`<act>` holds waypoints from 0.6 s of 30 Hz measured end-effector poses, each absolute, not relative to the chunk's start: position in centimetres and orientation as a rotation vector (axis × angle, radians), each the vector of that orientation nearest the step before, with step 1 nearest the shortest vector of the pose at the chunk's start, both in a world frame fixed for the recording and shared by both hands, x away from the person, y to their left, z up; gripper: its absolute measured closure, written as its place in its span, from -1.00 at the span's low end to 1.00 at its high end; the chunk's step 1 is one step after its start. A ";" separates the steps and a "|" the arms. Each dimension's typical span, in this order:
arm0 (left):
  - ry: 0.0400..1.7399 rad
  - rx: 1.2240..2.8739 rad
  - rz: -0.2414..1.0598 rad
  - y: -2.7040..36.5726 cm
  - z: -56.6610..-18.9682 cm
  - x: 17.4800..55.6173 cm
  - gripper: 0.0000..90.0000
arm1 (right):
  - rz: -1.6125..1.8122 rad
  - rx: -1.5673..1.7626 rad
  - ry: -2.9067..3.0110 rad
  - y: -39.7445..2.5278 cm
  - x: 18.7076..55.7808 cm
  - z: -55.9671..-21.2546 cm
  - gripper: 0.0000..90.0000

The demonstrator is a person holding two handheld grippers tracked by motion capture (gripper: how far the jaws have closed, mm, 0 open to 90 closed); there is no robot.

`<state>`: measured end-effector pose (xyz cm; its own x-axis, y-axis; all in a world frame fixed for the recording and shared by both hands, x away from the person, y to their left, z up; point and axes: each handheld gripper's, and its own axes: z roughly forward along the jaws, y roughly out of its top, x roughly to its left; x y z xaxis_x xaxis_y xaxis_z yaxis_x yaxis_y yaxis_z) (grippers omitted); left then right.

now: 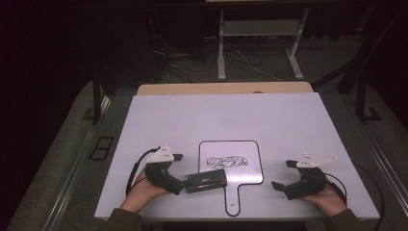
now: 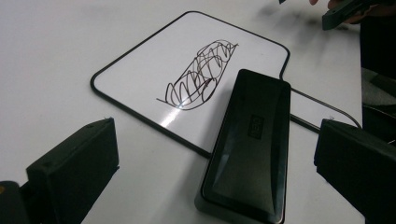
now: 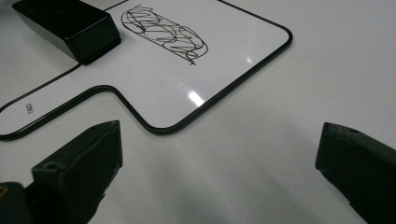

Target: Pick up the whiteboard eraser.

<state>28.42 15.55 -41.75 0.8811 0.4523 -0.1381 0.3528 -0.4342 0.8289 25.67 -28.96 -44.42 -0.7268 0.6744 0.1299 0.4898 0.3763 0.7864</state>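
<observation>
A small paddle-shaped whiteboard (image 1: 240, 166) with a black rim lies near the table's front edge, a black scribble (image 1: 227, 161) on it. A black eraser block (image 1: 206, 180) rests across the board's lower left edge. My left gripper (image 1: 179, 174) stands open just left of the eraser, whose near end (image 2: 247, 149) lies between the jaws without touching them. My right gripper (image 1: 284, 175) is open over bare table, right of the whiteboard (image 3: 196, 70), with nothing between its jaws. The scribble (image 3: 161, 32) and the eraser (image 3: 70, 25) lie farther off in the right gripper view.
The white table top (image 1: 221, 120) is bare beyond the board. A wooden edge (image 1: 226, 88) borders the far side. Past it are dark floor, desk legs (image 1: 221, 48) and cables. The right gripper's jaw (image 2: 345, 11) appears at the top right of the left gripper view.
</observation>
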 end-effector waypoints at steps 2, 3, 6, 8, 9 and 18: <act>0.583 2.066 0.122 15.4 -41.7 28.5 -1.00 | 1.270 1.042 2.423 -29.0 25.7 -44.4 -1.00; 0.582 2.067 0.122 15.3 -41.6 28.6 -1.00 | 1.268 1.046 2.421 -29.0 25.7 -44.4 -1.00; 0.569 2.077 0.111 14.6 -41.6 28.9 -1.00 | 1.270 1.050 2.419 -29.0 25.7 -44.4 -1.00; 0.558 2.087 0.105 14.1 -41.5 29.0 -1.00 | 1.268 1.053 2.418 -29.0 25.7 -44.4 -1.00; 0.558 2.087 0.105 14.1 -41.5 29.0 -1.00 | 1.268 1.054 2.416 -29.0 25.7 -44.4 -1.00; 0.492 2.124 0.084 11.8 -41.0 30.0 -1.00 | 1.273 1.058 2.413 -29.1 25.7 -44.4 -1.00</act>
